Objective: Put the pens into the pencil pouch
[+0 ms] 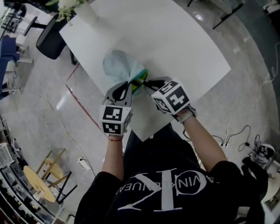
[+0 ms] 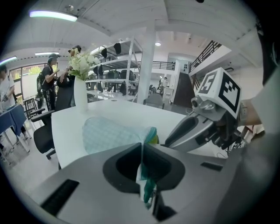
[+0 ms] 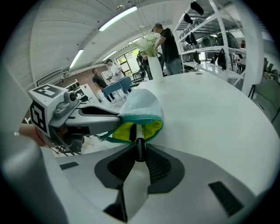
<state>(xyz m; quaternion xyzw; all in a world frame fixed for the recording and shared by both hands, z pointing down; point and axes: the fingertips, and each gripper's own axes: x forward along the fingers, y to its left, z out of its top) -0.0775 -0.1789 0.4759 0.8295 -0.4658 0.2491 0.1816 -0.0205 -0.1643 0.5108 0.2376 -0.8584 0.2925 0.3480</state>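
- Now the left tool [image 2: 142, 151] pinches the pouch [image 2: 109, 133] rim, holding its mouth open over the worktop [image 2: 118, 109].
- Right tool [image 3: 139, 154] pinches a pen [image 3: 137, 131], tip inside that mouth just ahead.
- Insertion looks nearly done; release remains.

One pouch [image 1: 122, 65], one pen [image 3: 139, 146] and one table [image 1: 175, 43] are counted; two grippers are seen, the left gripper [image 1: 129, 84] and the right gripper [image 1: 147, 83]; one vase [image 1: 87, 13] and one black chair [image 1: 51, 39] are also counted
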